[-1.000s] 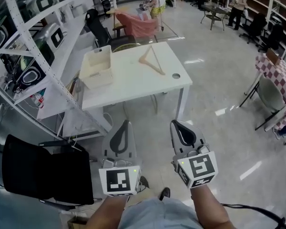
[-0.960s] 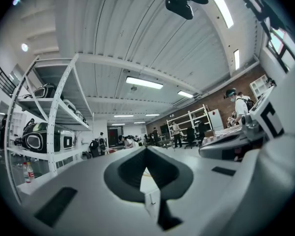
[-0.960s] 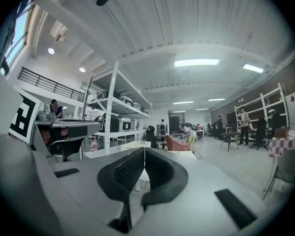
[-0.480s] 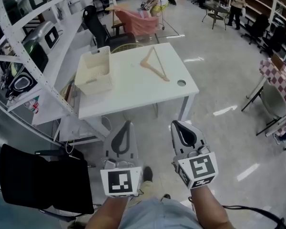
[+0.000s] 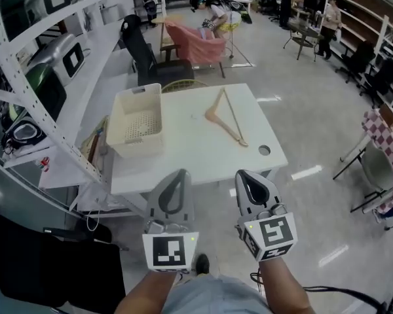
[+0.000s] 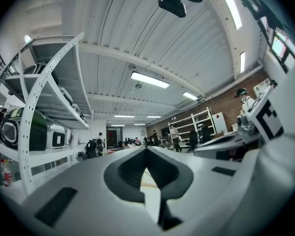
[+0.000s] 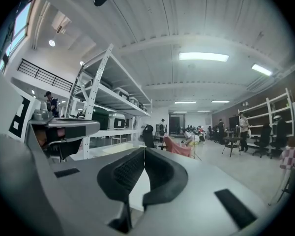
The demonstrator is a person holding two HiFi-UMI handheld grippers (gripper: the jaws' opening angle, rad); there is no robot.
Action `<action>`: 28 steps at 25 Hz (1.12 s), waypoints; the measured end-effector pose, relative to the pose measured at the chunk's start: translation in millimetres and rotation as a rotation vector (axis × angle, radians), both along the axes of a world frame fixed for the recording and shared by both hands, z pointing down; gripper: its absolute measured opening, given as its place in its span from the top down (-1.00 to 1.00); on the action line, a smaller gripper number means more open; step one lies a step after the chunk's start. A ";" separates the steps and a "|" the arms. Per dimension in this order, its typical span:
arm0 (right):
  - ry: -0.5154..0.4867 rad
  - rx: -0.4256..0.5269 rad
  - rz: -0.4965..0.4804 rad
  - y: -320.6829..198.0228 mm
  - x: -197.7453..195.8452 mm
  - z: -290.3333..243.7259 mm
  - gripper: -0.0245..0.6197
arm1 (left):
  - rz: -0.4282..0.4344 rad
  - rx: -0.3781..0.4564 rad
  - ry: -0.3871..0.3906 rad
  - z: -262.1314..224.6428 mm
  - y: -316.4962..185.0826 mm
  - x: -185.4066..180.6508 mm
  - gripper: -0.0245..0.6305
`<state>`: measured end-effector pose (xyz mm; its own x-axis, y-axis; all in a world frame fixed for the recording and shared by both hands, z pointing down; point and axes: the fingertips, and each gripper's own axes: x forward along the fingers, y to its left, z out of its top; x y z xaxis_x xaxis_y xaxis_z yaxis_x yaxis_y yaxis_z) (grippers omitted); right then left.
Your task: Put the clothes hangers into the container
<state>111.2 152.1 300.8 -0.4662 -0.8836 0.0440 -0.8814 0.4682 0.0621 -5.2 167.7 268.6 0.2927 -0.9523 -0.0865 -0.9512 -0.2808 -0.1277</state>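
Note:
A wooden clothes hanger (image 5: 226, 116) lies flat on the white table (image 5: 196, 156), right of its middle. A cream perforated basket (image 5: 139, 120) stands on the table's left part, with nothing visible inside it. My left gripper (image 5: 179, 173) and right gripper (image 5: 244, 174) are held side by side, level, just short of the table's near edge. Both are shut with nothing between the jaws. The left gripper's (image 6: 146, 149) pads meet at the tip in the left gripper view. Those of the right gripper (image 7: 144, 149) meet likewise in the right gripper view.
Metal shelving (image 5: 46, 77) with appliances runs along the left. A black chair (image 5: 52, 267) stands at lower left and a black office chair (image 5: 144, 54) behind the table. A cable hole (image 5: 264, 150) sits near the table's right corner. A checkered table (image 5: 390, 133) is far right.
The table, basket and hanger have come nearer and lower in the head view as I walk towards them. Both grippers keep their pose and stay shut.

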 end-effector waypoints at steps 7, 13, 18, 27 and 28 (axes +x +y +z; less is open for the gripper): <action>0.011 0.032 0.025 -60.0 -17.7 -11.7 0.89 | 0.028 0.039 0.002 -9.3 -57.0 -17.8 0.89; 0.028 0.022 0.047 -85.9 -16.6 -6.8 0.89 | 0.047 0.018 0.017 -1.8 -87.8 -18.3 0.89; 0.033 -0.004 0.065 -103.2 -7.3 4.3 0.89 | 0.062 -0.011 0.007 10.1 -109.2 -10.1 0.89; -0.010 -0.063 0.083 -171.2 24.9 32.2 0.89 | 0.055 -0.074 -0.043 34.7 -176.0 13.3 0.89; -0.015 -0.066 0.082 -181.6 29.1 32.9 0.89 | 0.050 -0.077 -0.051 36.1 -185.7 15.9 0.89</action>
